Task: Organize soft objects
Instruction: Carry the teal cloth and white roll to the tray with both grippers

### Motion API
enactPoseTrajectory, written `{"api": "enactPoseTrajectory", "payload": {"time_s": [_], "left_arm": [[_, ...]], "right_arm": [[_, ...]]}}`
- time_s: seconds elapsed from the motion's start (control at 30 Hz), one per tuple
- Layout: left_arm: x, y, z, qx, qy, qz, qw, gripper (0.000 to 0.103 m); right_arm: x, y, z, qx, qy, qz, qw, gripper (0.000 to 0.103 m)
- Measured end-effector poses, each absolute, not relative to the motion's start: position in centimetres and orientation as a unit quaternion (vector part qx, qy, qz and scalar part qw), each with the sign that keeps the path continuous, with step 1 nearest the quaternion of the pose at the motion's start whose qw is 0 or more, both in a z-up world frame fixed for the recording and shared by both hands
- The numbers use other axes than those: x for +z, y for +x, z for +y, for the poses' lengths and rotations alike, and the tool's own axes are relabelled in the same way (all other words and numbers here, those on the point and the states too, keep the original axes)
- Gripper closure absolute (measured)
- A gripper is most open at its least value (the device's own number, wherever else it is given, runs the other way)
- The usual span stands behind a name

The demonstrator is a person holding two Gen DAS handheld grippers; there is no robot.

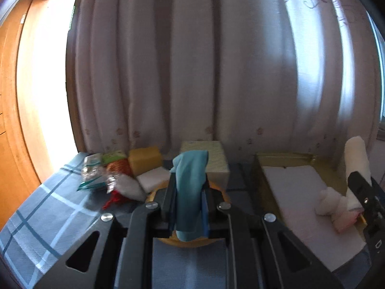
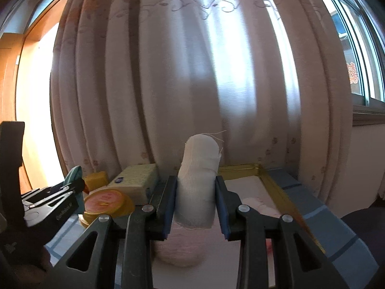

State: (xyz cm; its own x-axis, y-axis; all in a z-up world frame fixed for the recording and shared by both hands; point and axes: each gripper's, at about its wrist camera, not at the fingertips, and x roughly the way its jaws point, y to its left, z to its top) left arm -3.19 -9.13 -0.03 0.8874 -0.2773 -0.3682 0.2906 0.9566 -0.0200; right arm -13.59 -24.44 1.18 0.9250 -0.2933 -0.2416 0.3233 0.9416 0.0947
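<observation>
Mid-sort: left gripper (image 1: 189,207) clamps a teal cloth (image 1: 190,183); right gripper (image 2: 196,204) clamps a gauze roll (image 2: 198,178) above the gold tray (image 2: 276,183); next, probably lowering both into it.

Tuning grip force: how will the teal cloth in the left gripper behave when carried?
Probably floppy: the teal cloth droops over the left gripper. Likely light, since a thin fold holds it. It may snag the yellow tin underneath.
</observation>
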Motion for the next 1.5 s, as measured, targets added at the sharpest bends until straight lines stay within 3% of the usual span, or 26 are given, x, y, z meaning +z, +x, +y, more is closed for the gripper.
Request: {"api": "enactPoseTrajectory", "payload": {"time_s": [0.5,1.03,1.1,1.13,1.17,1.23,1.4,1.5], "left_arm": [[2.0,-3.4,-16.9,-0.243,0.017,0.207,0.948,0.088],[-0.3,-3.2,-25.0,-0.286,0.074,0.281,0.913,0.088],[-0.7,-2.9,-25.4,-0.286,0.081,0.291,0.909,0.084],[-0.8,-2.8,-25.4,-0.288,0.08,0.297,0.907,0.069],[-0.8,-2.8,-25.3,-0.29,0.078,0.301,0.905,0.043],[-0.4,-3.1,-24.6,-0.288,0.067,0.291,0.91,0.018],[0.9,-4.6,-22.5,-0.27,0.063,0.229,0.933,0.01],[1.3,-5.4,-20.3,-0.238,0.058,0.181,0.953,0.005]], "right_arm": [[3.5,-13.8,-33.6,-0.21,0.079,0.124,0.966,0.069],[2.8,-4.3,-39.1,-0.109,0.135,0.287,0.942,0.069],[2.1,-3.6,-40.1,-0.076,0.176,0.301,0.934,0.066],[1.9,-3.6,-40.4,-0.073,0.19,0.302,0.931,0.057],[1.7,-3.7,-41.0,-0.071,0.208,0.299,0.929,0.043],[1.7,-4.6,-41.9,-0.062,0.243,0.275,0.928,0.033],[2.9,-8.9,-41.8,-0.091,0.266,0.188,0.941,0.032],[3.5,-11.8,-40.4,-0.132,0.26,0.127,0.948,0.021]]}}
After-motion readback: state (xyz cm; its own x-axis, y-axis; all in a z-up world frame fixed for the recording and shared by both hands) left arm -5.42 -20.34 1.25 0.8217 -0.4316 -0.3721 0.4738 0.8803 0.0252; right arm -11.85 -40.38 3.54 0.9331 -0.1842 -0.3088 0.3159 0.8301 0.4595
